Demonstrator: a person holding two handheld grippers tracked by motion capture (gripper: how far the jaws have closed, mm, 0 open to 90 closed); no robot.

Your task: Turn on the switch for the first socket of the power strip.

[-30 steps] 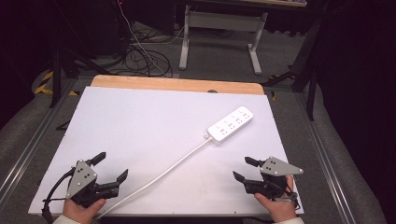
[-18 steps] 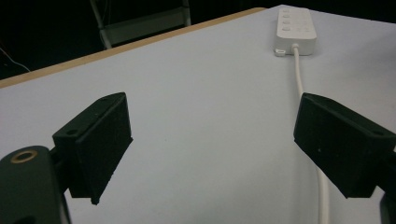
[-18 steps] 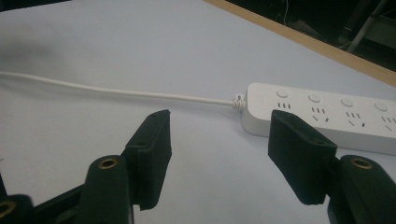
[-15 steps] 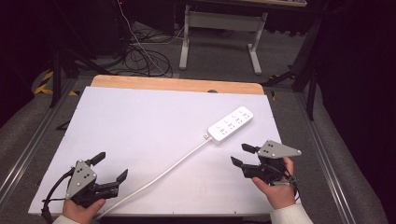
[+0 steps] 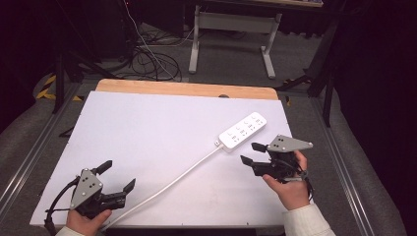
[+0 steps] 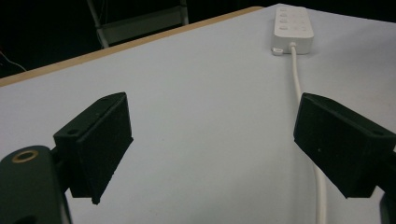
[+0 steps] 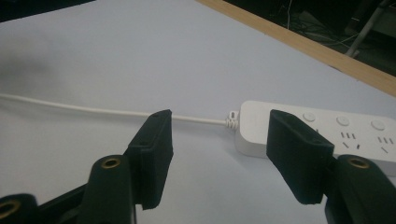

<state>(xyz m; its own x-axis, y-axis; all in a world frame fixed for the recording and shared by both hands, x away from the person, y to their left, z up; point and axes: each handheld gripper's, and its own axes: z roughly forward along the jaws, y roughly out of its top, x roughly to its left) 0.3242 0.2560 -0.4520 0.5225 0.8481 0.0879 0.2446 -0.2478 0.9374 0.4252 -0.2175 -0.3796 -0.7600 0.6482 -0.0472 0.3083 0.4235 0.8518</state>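
Note:
A white power strip [image 5: 243, 130] lies on the white table top [image 5: 147, 128] at the right, its white cord [image 5: 167, 186] running down-left to the front edge. My right gripper [image 5: 252, 153] hovers open just in front of the strip's cord end; in the right gripper view the strip [image 7: 327, 135] and the cord [image 7: 93, 110] lie beyond the parted jaws of the right gripper [image 7: 219, 158]. My left gripper [image 5: 117, 176] stands open near the front left corner, beside the cord. In the left gripper view the left gripper [image 6: 212, 147] is wide apart, with the strip [image 6: 292, 28] far ahead and the cord [image 6: 303, 88] by the right jaw.
A wooden strip [image 5: 187, 89] borders the table's far edge. Beyond it stand a white metal frame [image 5: 231, 29] and loose cables [image 5: 147, 59] on the floor. Grey rails [image 5: 344, 167] run along both sides of the table.
My right gripper has moved forward and left from the front right corner toward the power strip's cord end. The left gripper has stayed where it was.

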